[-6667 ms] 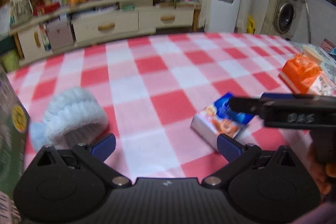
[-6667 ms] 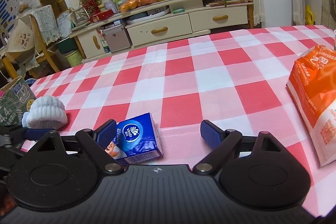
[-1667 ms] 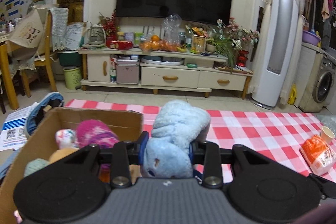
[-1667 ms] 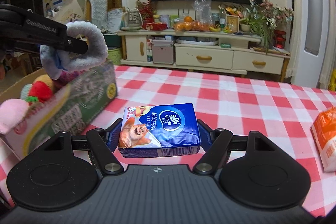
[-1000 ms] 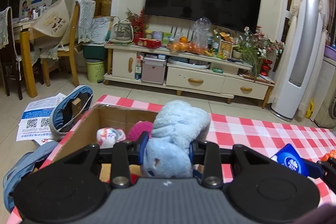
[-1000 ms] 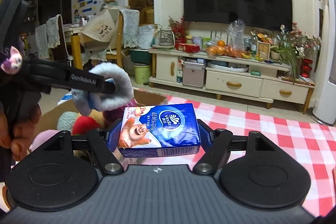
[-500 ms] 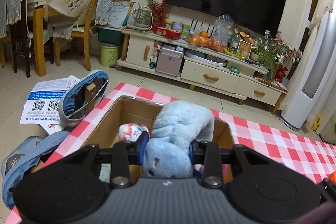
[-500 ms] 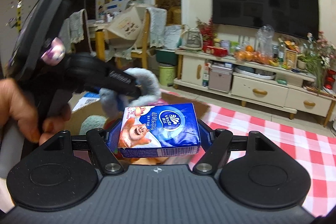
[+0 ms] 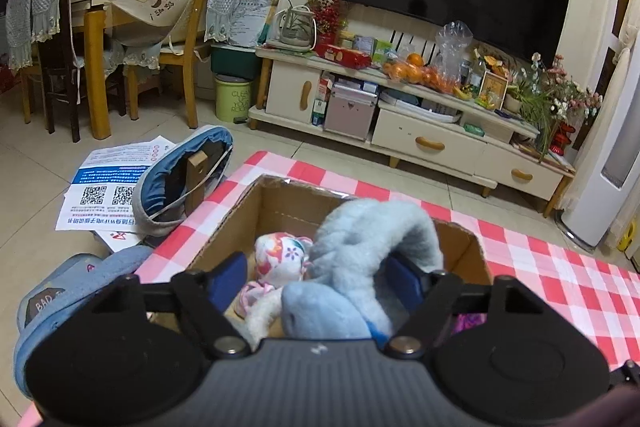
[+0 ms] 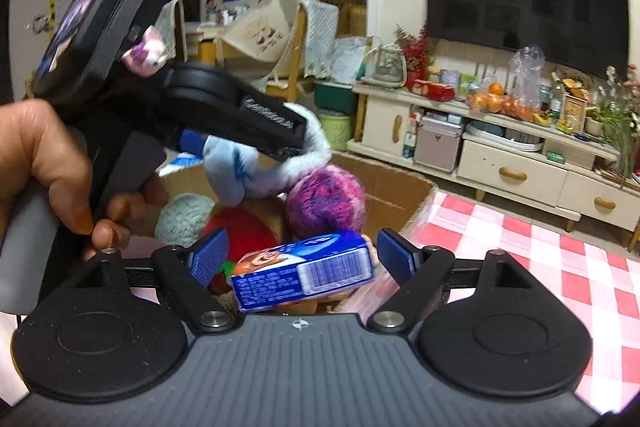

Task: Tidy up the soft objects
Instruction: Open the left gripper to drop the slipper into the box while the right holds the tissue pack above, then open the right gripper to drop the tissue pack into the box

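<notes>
Both wrist cameras look forward and down, close over the cardboard box (image 9: 460, 239); both share it and the far TV stand (image 10: 520, 163)

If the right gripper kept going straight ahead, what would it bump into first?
Probably the blue tissue pack, lying loose between the open right gripper fingers. Beyond it sit the soft toys in the cardboard box, likely the purple-pink yarn ball, though depth is unclear.

A pale blue plush (image 9: 360, 251), a blue tissue pack (image 10: 304, 273), a red-and-white checked cloth (image 9: 560, 275).
</notes>
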A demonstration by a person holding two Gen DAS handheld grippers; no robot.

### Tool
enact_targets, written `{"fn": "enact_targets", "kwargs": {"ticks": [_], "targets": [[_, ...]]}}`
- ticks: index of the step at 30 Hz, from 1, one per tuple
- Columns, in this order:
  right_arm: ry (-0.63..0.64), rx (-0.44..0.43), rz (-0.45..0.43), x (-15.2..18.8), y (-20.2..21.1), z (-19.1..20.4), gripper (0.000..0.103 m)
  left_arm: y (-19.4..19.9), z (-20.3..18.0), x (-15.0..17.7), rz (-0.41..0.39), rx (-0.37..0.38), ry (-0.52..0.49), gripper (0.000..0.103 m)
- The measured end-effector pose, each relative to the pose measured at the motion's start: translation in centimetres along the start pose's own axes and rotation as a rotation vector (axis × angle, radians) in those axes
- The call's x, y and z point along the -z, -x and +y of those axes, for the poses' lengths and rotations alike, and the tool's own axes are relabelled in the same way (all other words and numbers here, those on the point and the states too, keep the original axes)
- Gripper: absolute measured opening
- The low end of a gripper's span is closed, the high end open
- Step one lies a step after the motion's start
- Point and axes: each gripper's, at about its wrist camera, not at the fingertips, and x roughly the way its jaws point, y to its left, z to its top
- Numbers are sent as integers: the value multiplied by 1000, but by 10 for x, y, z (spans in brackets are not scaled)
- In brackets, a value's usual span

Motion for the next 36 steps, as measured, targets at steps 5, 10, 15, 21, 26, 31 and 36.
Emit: {"fn": "enact_targets", "kwargs": {"ticks": [5, 10, 15, 21, 26, 31, 36], "targets": [[-53, 36, -40, 0, 24, -6, 101, 16, -8, 1, -48, 10, -27, 96], [-122, 107, -48, 3, 44, -15, 102, 34, -12, 4, -103, -25, -76, 102], [-201, 169, -36, 13, 59, -25, 102, 52, -11, 9, -135, -37, -65, 102], [-279, 237, -13, 20, 68, -30, 103, 70, -20, 24, -135, -62, -106, 102], [-335, 259, 15, 26, 74, -34, 103, 85, -26, 44, -103, -51, -123, 102], [-358, 267, 38, 35, 85, -31, 103, 103, -33, 69, -74, -11, -153, 102], [-373, 280, 51, 46, 102, -23, 103, 118, -41, 90, -63, -2, -191, 102]]}}
